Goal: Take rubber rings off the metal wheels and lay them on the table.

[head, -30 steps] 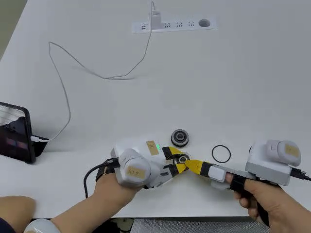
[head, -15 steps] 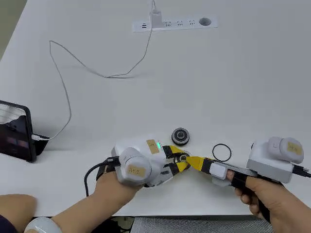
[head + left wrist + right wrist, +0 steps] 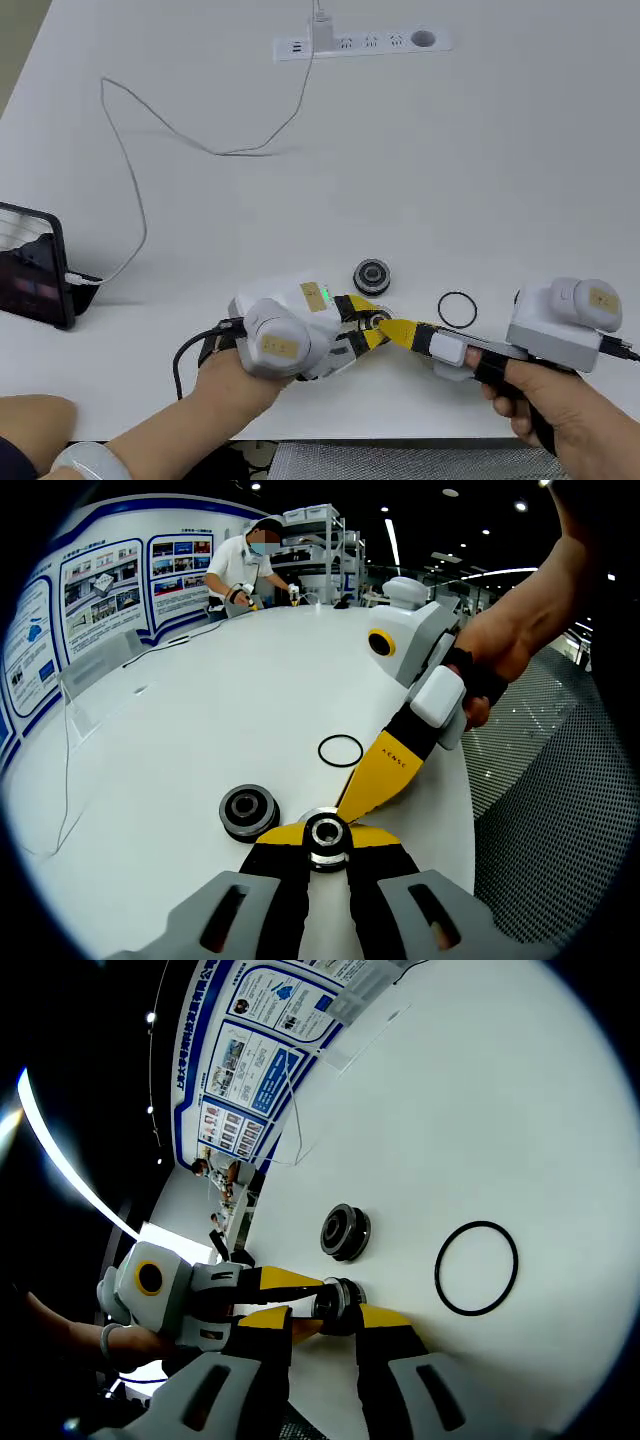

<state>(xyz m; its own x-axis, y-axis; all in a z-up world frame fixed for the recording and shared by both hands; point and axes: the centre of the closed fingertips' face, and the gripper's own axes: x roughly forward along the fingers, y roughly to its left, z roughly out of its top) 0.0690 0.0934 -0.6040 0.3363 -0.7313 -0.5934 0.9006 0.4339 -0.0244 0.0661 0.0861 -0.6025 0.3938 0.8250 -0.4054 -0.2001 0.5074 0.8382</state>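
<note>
A small metal wheel with a dark rubber rim is held just above the table's front edge. My left gripper is shut on it from the left, and the wheel sits between its yellow tips. My right gripper comes in from the right, its jaws closed against the same wheel. A second wheel lies flat on the table just behind. One loose black rubber ring lies to the right of the wheels, also seen as the ring and the ring.
A phone on a stand is at the left edge, with its white cable running to a power strip at the back. The white table is open behind and to the right.
Both grippers have stayed on the wheel. The right gripper has drifted slightly right and toward the front edge. The view has shifted a little.
</note>
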